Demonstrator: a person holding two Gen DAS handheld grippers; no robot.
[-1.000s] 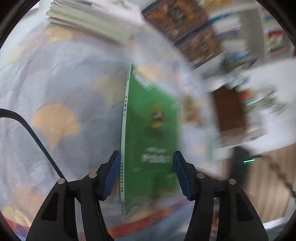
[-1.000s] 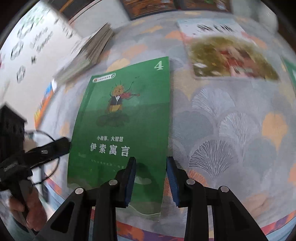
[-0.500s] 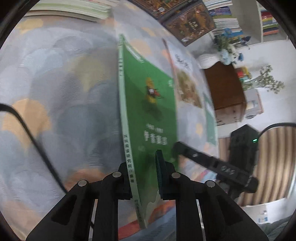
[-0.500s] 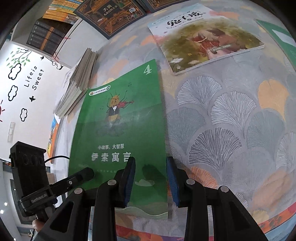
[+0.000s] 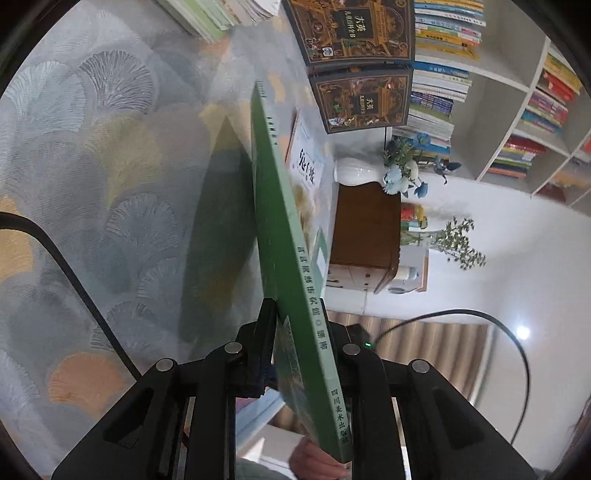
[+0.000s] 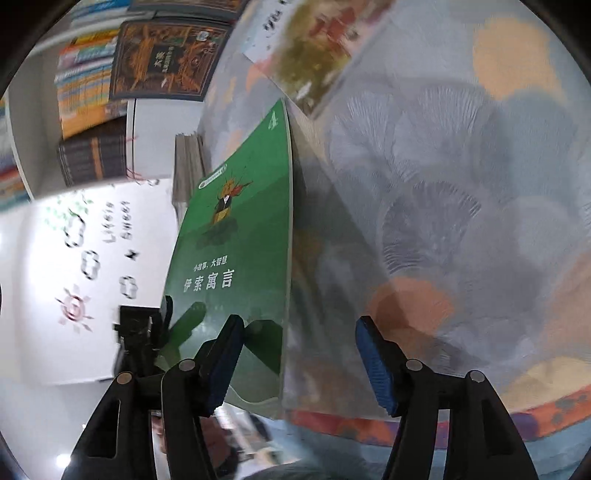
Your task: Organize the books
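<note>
The tablecloth, grey-blue with fan shapes in grey and orange, covered the surface, and the green book stood on edge above it, spine toward the left wrist camera. Left of the green book a black cable crossed the cloth, and a stack of thin books lay at the far edge. The left gripper was clamped on the green book near its lower spine. Just right of the green book a picture book lay flat. Beyond it two dark ornate books lay at the table's far edge. Farther right stood a brown cabinet with a white vase of blue flowers, then a white bookshelf full of books.

In the right wrist view a white wall with stickers showed left of the green book. The right gripper had just been opening; its jaws stood apart around the book's lower corner, pads off the cover.
</note>
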